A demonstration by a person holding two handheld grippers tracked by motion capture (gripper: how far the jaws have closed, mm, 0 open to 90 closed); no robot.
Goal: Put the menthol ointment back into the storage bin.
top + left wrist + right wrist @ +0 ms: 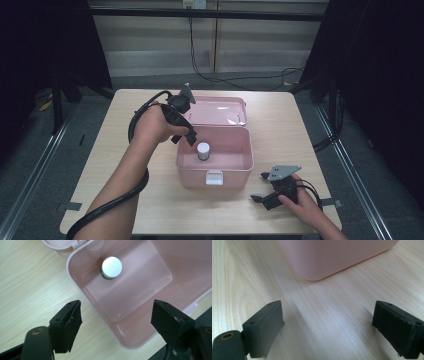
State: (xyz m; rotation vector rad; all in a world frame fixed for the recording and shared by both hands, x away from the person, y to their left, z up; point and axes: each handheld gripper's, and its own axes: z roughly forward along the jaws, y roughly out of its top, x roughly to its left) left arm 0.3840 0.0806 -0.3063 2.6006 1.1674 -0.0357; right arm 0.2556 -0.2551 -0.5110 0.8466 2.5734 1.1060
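1. Nearest in the high view: right tongs low on the tabletop, held by a hand at the bottom right.
2. Right tongs wide open, with nothing between the jaws, only bare wood.
3. In the right gripper view, a corner of the pink box just ahead of the open jaws, not touching them.
4. Left tongs up in the air over the left edge of the box, held by the other hand.
5. Left tongs open too, holding nothing.
6. In the left gripper view, one jaw over the wood and the other over the box wall.
7. Small bottle with a white cap standing upright inside the box, close to its back wall.
8. Same bottle seen from above in the left gripper view, well apart from both jaws, with a green band under the cap.
9. Lid swung open, lying flat behind the box.
10. White latch on the front wall of the box.
11. Black cable looping from the left tongs along the arm.
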